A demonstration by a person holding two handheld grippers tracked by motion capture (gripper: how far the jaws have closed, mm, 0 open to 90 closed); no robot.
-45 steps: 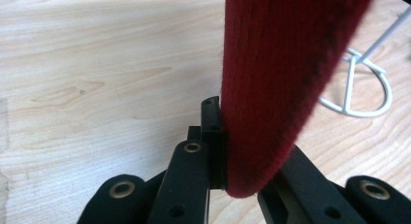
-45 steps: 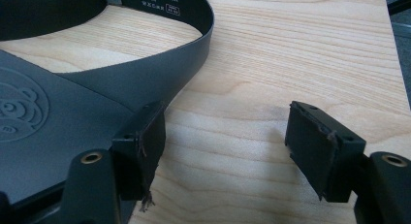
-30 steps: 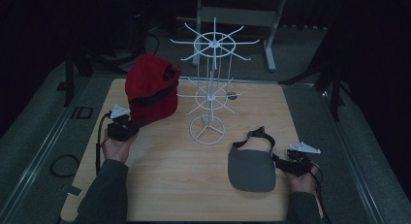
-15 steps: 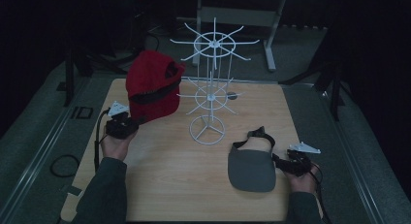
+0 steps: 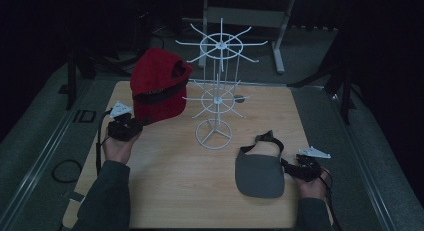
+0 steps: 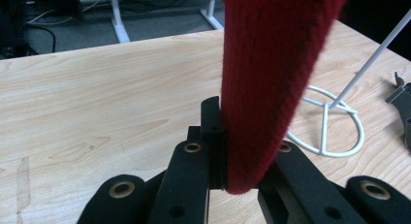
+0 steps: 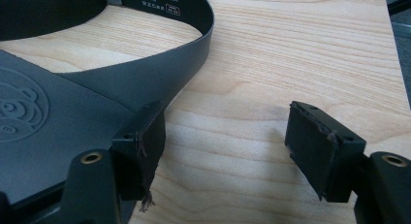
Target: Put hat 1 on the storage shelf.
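My left gripper point(image 5: 134, 125) is shut on the lower rim of a red knit hat point(image 5: 159, 86), which it holds up above the left side of the table. In the left gripper view the hat's red edge point(image 6: 271, 78) is pinched between the black jaws of that gripper point(image 6: 242, 173). A grey visor point(image 5: 260, 173) with a dark strap lies flat near the table's front right. My right gripper point(image 5: 296, 168) rests at its right edge, open. In the right gripper view the right gripper point(image 7: 228, 151) has its left jaw at the visor's brim point(image 7: 53, 107) and its other jaw over bare wood.
A white wire display rack point(image 5: 218, 91) with spoke arms on two tiers stands mid-table on a ring base point(image 6: 329, 132), just right of the hat. The wooden table point(image 5: 175, 191) sits on a dark floor, with a cable loop point(image 5: 65, 170) at the left.
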